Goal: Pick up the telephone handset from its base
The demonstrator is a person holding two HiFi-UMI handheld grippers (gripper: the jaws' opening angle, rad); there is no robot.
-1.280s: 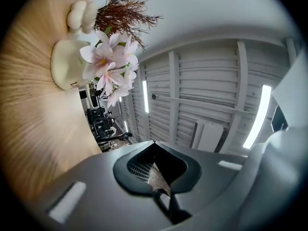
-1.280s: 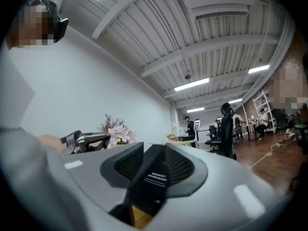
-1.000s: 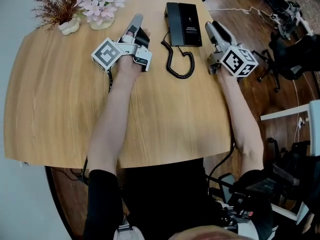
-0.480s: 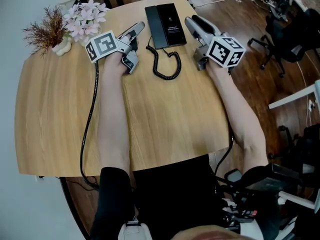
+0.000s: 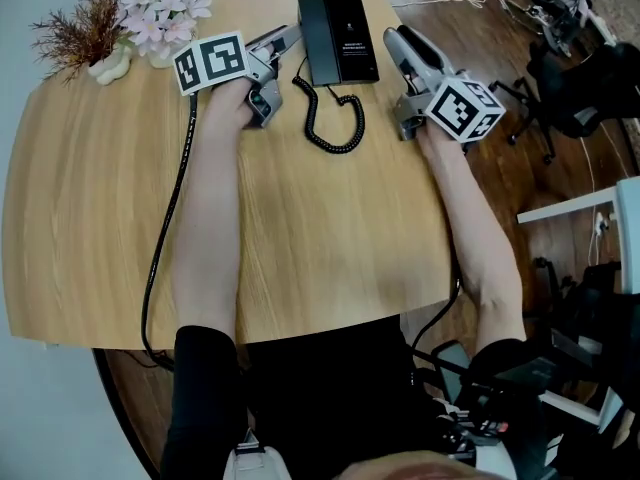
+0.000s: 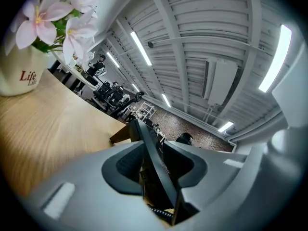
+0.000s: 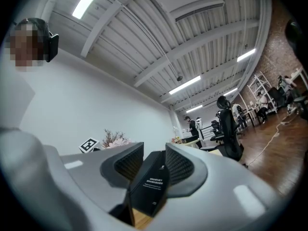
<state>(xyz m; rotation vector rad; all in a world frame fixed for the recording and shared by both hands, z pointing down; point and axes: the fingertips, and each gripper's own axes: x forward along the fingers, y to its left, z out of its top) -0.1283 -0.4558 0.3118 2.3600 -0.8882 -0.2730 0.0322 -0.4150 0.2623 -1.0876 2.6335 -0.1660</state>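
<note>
**Handset on its base, left jaws closing round it**

Nearest me, the coiled cord (image 5: 335,118) loops on the table (image 5: 300,248). Past it the slim black handset (image 5: 312,38) lies flat on the left side of its base (image 5: 355,38), by the far edge. The left gripper (image 5: 289,37) has the handset's edge between its closing jaws, not clamped yet. The right gripper (image 5: 393,38) is just beside the base, jaws apart, gripping nothing.

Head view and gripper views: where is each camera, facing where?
Head view: on the person's head, steeply down on the light wooden table and black desk telephone; both forearms, left gripper, right gripper show.
Left gripper view: on that gripper, along its closing jaws, telephone's edge between them.
Right gripper view: along its parted jaws at the telephone's other side.
Shared: the telephone.
</note>
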